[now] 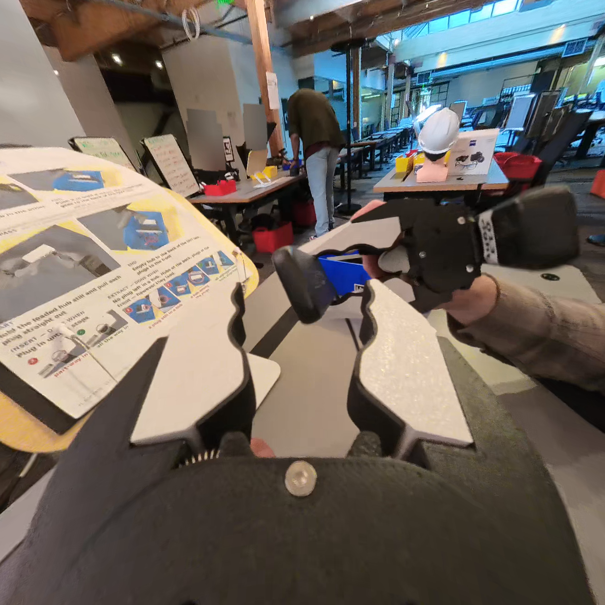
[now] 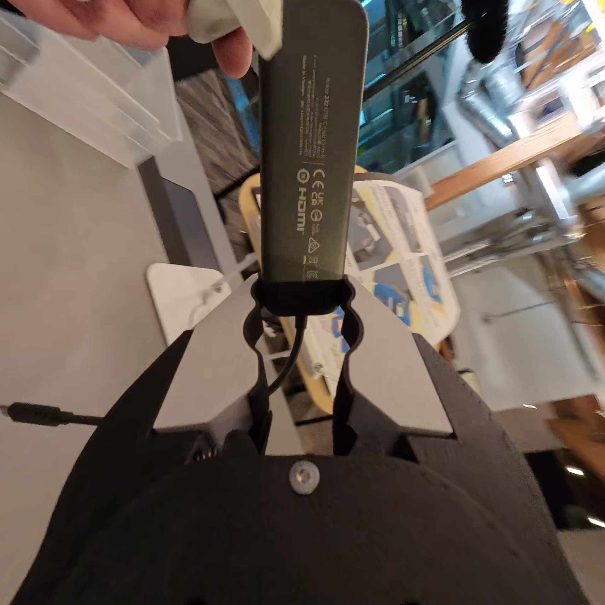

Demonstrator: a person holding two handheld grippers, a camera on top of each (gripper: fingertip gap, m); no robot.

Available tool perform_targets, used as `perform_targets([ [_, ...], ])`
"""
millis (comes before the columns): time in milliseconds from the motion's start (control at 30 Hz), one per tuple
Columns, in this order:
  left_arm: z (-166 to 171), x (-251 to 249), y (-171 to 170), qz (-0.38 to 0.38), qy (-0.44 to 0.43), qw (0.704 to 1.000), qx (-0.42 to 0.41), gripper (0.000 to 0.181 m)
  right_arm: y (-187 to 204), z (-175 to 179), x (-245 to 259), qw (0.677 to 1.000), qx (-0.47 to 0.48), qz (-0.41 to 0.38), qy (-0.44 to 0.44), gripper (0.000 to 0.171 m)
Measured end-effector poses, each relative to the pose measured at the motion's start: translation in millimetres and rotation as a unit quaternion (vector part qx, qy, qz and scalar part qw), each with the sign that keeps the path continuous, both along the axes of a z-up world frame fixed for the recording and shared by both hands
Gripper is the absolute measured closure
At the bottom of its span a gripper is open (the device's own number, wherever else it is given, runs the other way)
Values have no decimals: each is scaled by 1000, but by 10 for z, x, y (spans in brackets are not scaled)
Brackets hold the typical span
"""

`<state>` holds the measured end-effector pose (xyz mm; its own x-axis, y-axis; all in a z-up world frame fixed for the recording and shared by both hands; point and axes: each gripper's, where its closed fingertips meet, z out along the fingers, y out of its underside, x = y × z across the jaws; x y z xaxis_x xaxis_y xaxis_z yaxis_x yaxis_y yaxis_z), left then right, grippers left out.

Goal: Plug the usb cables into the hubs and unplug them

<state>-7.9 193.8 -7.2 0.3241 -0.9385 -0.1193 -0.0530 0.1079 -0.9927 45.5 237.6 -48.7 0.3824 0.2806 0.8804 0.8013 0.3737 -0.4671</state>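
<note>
Pinching the cable end of the dark grey hub [image 2: 311, 157], your right gripper [image 2: 302, 294] has its two fingers pressed against the hub's short sides, right at the tips. In the right wrist view the hub's long axis runs straight away from the gripper, in line with the fingers, so the free end points toward the top of the picture and its printed flat face looks at the camera. A short black cable [image 2: 288, 363] leaves the pinched end, curves back between the fingers and ends in a black plug [image 2: 36, 415] out to the left. At the far end of the hub you can see a hand [image 2: 147, 23] close by, though I cannot tell whether it touches the hub. In the left wrist view the same hub [image 1: 302, 286] shows end-on and held above the grey table [image 1: 311, 376], jutting toward the left from the right gripper [image 1: 340, 262], with a blue bin [image 1: 343, 271] just behind it. Your left gripper [image 1: 302, 301] holds nothing; its fingers stand spread apart, pointing toward the hub but still apart from it. A printed instruction sheet [image 1: 98, 262] on a yellow-edged board stands to the left of the left gripper.
</note>
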Motion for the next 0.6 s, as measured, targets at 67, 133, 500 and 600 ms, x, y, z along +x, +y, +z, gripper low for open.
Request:
perform_targets([
  [67,-12,29,45,12,-7,1000,-14,122,2,40,4,996,61,-28,-51,128],
  [133,6,28,71,22,-19,999,-13,145,-27,60,-45,991,100,-36,-83,127],
  [500,-91,106,-146,2,62,996,71,169,-51,36,-114,986,126,-26,-107,126],
  [600,-166,113,-142,31,118,983,136,168,-138,-111,-157,989,71,29,-126,129],
])
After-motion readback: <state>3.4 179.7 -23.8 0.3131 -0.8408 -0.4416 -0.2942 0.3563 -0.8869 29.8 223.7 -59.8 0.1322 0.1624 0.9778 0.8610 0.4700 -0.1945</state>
